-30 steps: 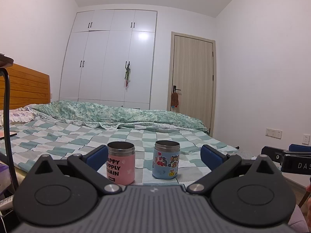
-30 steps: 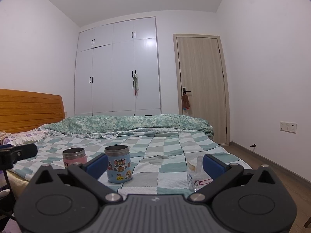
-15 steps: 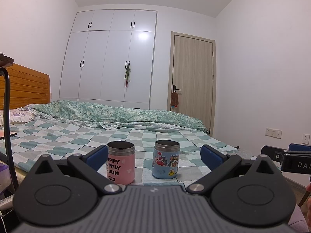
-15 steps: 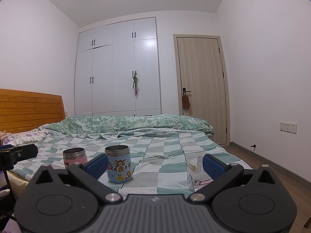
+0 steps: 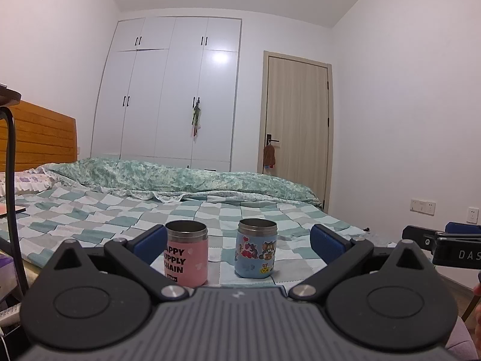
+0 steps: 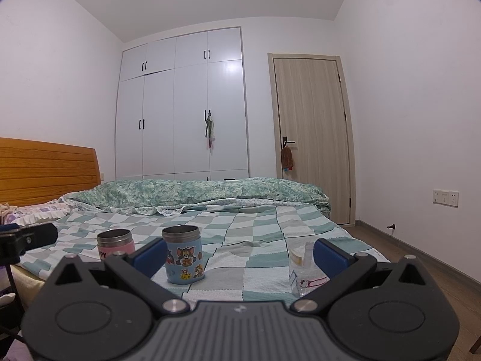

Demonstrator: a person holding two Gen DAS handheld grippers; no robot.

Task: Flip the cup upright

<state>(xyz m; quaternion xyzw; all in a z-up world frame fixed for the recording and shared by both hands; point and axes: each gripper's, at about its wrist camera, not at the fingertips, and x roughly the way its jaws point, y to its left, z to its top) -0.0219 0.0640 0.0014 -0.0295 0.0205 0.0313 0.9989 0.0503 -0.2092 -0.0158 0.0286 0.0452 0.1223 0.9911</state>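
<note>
While both cups stand upright on the bed (image 5: 90, 210), your left tool (image 5: 237, 242) gapes wide, framing the pink cup (image 5: 186, 252) and blue cup (image 5: 257, 251); your right tool (image 6: 240, 254), equally spread, frames the blue one.

We see the pink cup (image 5: 186, 257) and blue cartoon cup (image 5: 256, 252) standing upright, side by side on the checked bedspread (image 5: 120, 210).

The left gripper (image 5: 239, 242) sits level at the bottom centre of its frame, blue fingers (image 5: 150, 242) spread wide and holding nothing. The right gripper (image 6: 240, 254) is posed the same, low in its frame, fingers (image 6: 329, 255) wide apart; its tip also shows at the right edge of the left view.
</note>
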